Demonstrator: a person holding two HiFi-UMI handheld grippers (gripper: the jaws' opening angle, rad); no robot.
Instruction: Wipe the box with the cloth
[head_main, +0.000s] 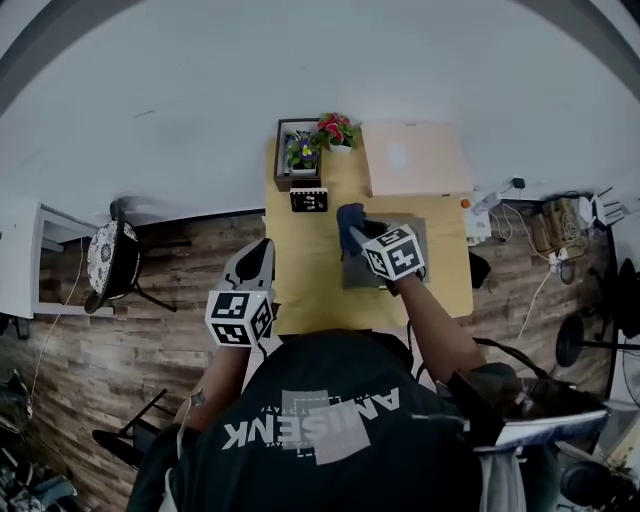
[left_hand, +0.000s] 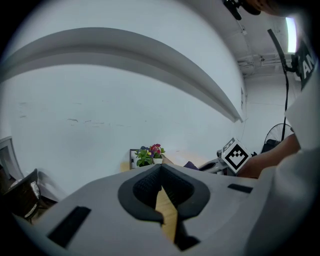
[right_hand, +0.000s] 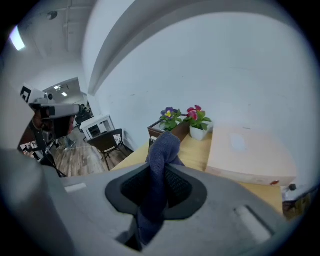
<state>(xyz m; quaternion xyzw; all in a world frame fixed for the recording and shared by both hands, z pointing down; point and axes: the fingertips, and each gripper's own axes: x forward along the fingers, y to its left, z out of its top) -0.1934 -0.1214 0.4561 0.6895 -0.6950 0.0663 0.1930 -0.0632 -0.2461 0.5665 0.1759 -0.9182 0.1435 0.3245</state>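
A flat pale cardboard box (head_main: 415, 158) lies at the far right of the wooden table (head_main: 305, 270); in the right gripper view the box (right_hand: 247, 152) is ahead to the right. My right gripper (head_main: 356, 236) hangs over the table's middle, shut on a dark blue cloth (head_main: 349, 215). That cloth (right_hand: 162, 155) bunches up between the jaws of the right gripper (right_hand: 160, 175) and stays short of the box. My left gripper (head_main: 265, 245) is at the table's left edge. In its own view the left gripper (left_hand: 160, 175) is shut on nothing.
A grey mat (head_main: 410, 232) lies under the right gripper. A wooden planter (head_main: 298, 152), a potted flower (head_main: 337, 131) and a small black device (head_main: 309, 200) stand at the table's far left. A chair (head_main: 112, 258) is on the floor left; cables (head_main: 520, 215) right.
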